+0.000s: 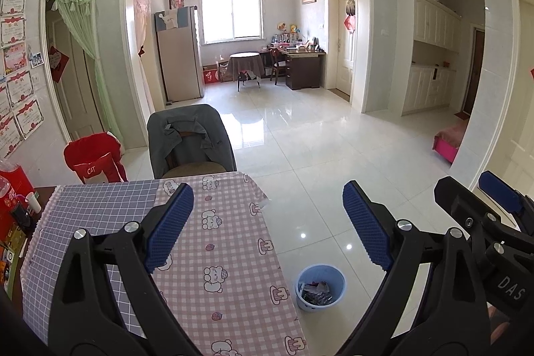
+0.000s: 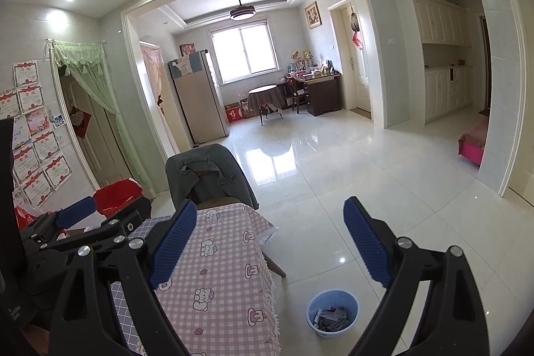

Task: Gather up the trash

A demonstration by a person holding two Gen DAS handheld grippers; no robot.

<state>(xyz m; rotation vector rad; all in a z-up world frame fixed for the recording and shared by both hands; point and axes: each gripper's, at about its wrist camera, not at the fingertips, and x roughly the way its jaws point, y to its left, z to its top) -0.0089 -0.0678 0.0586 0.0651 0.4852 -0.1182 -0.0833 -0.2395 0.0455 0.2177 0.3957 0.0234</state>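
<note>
A blue trash bin stands on the tiled floor to the right of the table, with crumpled wrappers inside; it also shows in the right wrist view. My left gripper is open and empty, held above the table's right edge. My right gripper is open and empty, above the table corner and the floor. The right gripper shows at the right edge of the left wrist view. The left gripper shows at the left of the right wrist view.
The table has a pink bear-print cloth and a grey checked cloth. A chair draped with a grey jacket stands at the table's far end. A red chair cover is beside it. Bottles and clutter lie at the table's left.
</note>
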